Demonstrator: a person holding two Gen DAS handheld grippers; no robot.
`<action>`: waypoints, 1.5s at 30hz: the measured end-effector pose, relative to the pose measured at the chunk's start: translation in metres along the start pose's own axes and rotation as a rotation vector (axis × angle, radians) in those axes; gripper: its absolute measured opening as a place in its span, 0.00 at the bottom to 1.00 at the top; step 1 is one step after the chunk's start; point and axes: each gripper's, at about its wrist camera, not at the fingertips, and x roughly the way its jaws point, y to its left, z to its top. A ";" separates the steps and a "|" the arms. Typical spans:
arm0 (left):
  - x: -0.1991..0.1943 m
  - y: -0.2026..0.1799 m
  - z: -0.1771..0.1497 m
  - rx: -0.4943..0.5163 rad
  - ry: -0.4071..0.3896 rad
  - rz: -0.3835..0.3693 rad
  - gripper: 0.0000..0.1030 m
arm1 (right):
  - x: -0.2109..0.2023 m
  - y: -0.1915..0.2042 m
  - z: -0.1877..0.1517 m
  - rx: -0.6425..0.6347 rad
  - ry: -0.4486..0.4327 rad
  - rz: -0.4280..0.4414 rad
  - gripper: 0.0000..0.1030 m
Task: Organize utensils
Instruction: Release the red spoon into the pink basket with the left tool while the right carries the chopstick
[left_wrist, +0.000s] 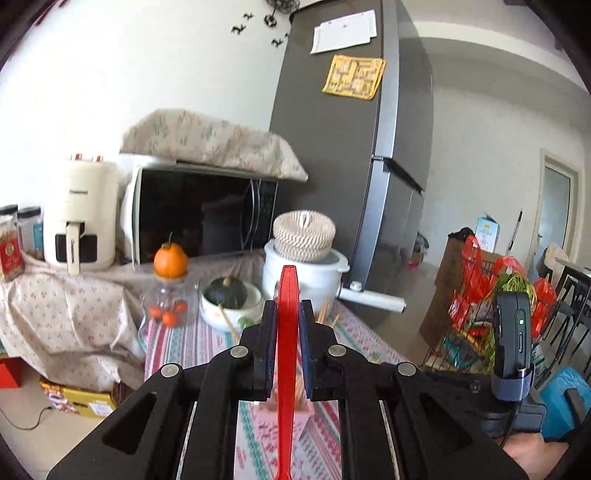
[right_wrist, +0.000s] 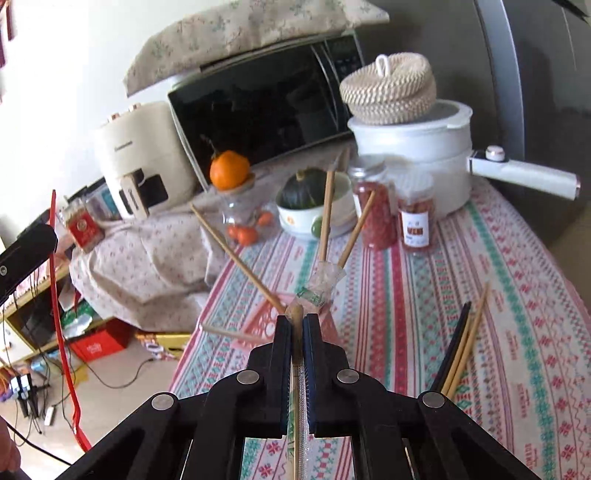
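The left gripper (left_wrist: 287, 314) is clenched on a red utensil handle (left_wrist: 286, 332), a flat plastic strip that runs between the two pads, sticks out past the fingertips toward the white pot (left_wrist: 295, 273) and passes back under the gripper body to the bottom of the view. In the right wrist view that same red handle (right_wrist: 59, 302) shows as a long thin strip hanging at the far left, off the table edge, well apart from the pink holder (right_wrist: 273, 317). The right gripper (right_wrist: 296, 325) is clamped on a wooden chopstick (right_wrist: 295, 317) whose blunt end pokes out just beyond the pad tips; a clear plastic wrapper lies along it between the fingers. Just beyond those fingertips stands the pink holder on the patterned tablecloth (right_wrist: 461, 266), with several chopsticks (right_wrist: 327, 210) leaning out of it at splayed angles, two of them capped by a scrap of clear wrapper. To the right of the holder, near the gripper's right finger, a loose bunch of chopsticks (right_wrist: 461, 347), one black and the others wooden, lies on the cloth. Behind the holder are a bowl with a green squash (right_wrist: 304, 192), two spice jars, and the white pot.
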 end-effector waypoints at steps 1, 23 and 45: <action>0.005 -0.007 0.001 0.014 -0.028 -0.003 0.12 | -0.005 -0.002 0.003 0.007 -0.014 0.000 0.05; 0.146 -0.013 -0.034 -0.018 -0.115 0.228 0.12 | -0.005 -0.064 0.036 0.091 -0.082 -0.022 0.05; 0.068 0.040 -0.018 -0.139 0.356 0.176 0.70 | -0.011 -0.015 0.061 0.085 -0.313 -0.007 0.05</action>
